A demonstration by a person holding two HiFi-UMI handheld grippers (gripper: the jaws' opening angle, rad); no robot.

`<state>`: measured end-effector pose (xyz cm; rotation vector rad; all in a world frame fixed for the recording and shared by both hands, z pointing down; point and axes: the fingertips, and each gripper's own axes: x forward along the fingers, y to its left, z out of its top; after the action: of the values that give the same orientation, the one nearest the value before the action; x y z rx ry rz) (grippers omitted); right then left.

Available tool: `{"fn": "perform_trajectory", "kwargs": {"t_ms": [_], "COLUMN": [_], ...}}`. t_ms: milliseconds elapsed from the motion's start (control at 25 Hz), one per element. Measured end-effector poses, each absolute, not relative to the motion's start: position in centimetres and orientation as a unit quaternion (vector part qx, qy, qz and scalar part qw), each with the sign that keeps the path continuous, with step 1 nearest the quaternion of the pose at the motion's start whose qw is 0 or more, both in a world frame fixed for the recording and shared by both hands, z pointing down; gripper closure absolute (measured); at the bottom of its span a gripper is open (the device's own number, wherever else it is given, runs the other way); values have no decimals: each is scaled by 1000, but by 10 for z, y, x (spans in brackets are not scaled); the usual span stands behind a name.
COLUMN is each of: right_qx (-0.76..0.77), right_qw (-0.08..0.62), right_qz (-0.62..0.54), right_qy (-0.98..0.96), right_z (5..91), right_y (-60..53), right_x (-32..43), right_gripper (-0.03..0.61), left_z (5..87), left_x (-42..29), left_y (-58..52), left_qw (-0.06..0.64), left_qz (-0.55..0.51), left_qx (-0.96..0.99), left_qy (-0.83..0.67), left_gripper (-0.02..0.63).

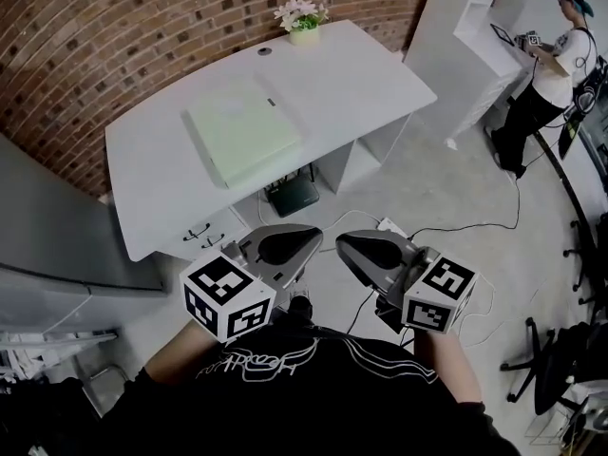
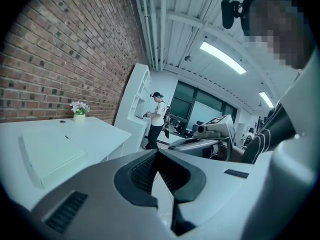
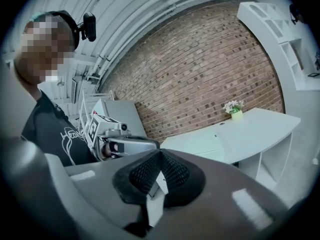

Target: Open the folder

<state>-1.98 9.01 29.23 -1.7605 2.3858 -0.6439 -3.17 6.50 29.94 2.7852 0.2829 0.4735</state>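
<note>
A brick wall (image 1: 142, 36) backs a white worktop (image 1: 380, 74). The pale green folder (image 1: 242, 129) lies flat and closed on it, ahead of both tools and well apart from them. The left tool (image 1: 309, 240) and right tool (image 1: 347, 245) sit side by side, each with jaws closed on nothing. A flower pot (image 1: 304, 34) stands beyond the folder.

The little dark round thing (image 1: 264, 51) at the back edge of the table (image 1: 380, 84), beside the flower pot (image 1: 304, 34), is way too small to identify. Same with the tiny mark (image 1: 270, 104) on the folder (image 1: 242, 131), near its right edge. The dark box (image 1: 293, 196) under the table's front edge is half hidden.
</note>
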Motion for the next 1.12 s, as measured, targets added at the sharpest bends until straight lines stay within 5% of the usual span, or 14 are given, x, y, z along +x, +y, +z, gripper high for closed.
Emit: {"fn": "perform_trajectory", "kwargs": {"t_ms": [1120], "right_qx": [-534], "right_qw": [62], "right_qz": [-284], "right_qy": [794], "right_z": [331], "right_y": [-81], "right_x": [58], "right_gripper": [580], "left_z": [354], "left_x": [13], "left_y": [-124], "left_qw": [198], "left_qz": [188], "left_qx": [962], "left_qy": [6], "left_gripper": [612]}}
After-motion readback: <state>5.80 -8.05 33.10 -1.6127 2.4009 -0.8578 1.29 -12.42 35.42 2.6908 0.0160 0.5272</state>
